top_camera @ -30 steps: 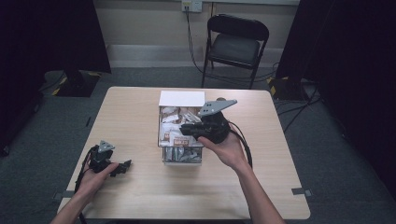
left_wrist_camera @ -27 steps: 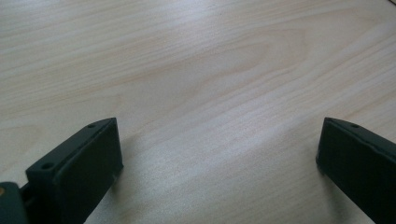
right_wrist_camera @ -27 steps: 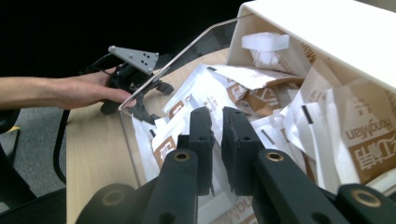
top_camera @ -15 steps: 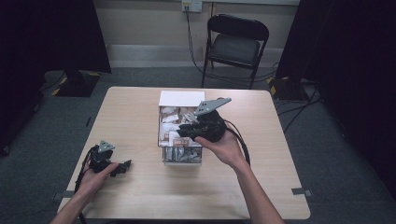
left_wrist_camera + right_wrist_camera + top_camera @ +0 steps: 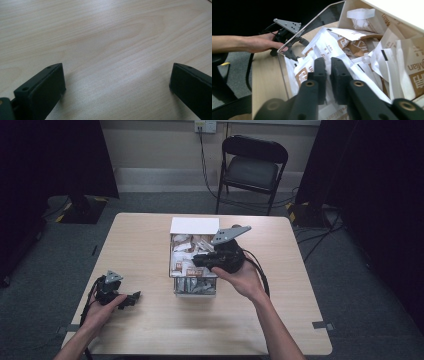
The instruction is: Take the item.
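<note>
A clear plastic box (image 5: 195, 289) at the table's middle holds several white and brown packets (image 5: 186, 248). My right gripper (image 5: 198, 260) hangs over the box's right side, its jaws down among the packets (image 5: 367, 62). In the right gripper view the right gripper (image 5: 329, 63) has its jaws almost together, with a thin white packet edge pinched between them. My left gripper (image 5: 134, 298) rests on the bare tabletop at the front left. In the left gripper view the left gripper (image 5: 116, 75) stands wide open over plain wood, nothing between its jaws.
A white lid (image 5: 195, 225) stands at the box's far end. The box's clear wall (image 5: 287, 75) rises close to the right jaws. A black folding chair (image 5: 252, 167) stands behind the table, with cables on the floor to the right.
My right gripper has moved slightly left and down into the box. The left gripper has stayed where it was.
</note>
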`<state>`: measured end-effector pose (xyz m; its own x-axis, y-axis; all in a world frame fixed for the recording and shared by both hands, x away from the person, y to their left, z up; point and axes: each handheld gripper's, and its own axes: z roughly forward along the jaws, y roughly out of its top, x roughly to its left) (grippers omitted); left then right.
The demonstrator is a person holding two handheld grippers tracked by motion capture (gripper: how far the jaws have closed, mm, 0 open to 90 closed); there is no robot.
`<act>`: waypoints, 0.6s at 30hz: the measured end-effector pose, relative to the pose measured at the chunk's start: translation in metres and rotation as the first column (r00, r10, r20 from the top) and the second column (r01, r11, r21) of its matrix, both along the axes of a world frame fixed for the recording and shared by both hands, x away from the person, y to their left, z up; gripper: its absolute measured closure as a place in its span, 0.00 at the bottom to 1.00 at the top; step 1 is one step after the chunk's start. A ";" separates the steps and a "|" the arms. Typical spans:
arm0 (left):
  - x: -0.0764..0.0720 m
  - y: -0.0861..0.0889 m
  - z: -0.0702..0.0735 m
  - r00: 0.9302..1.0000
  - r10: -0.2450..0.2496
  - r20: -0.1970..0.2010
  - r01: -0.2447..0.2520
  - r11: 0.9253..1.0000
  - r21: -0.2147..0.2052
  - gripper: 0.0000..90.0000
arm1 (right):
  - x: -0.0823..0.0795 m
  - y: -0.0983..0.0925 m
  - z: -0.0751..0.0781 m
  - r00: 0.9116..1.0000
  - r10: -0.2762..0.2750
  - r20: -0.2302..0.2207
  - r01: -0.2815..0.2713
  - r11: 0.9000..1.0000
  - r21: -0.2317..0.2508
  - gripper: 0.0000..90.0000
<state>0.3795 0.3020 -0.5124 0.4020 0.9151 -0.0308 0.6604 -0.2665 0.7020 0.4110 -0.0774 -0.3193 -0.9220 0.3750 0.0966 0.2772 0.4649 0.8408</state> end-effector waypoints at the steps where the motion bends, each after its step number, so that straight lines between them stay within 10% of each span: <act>1: 0.000 0.000 0.000 1.000 0.000 -0.001 0.000 1.000 -0.001 0.00 | 0.000 0.000 0.000 1.000 -0.004 0.004 0.004 1.000 -0.001 0.97; 18: 0.000 0.000 0.000 1.000 0.000 0.000 0.000 1.000 0.000 0.00 | -0.006 -0.008 0.004 0.999 -0.022 0.026 0.020 0.996 0.084 1.00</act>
<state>0.3796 0.3020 -0.5124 0.4020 0.9151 -0.0310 0.6604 -0.2663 0.7021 0.4047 -0.0854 -0.3152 -0.9167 0.3859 0.1039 0.2631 0.3869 0.8838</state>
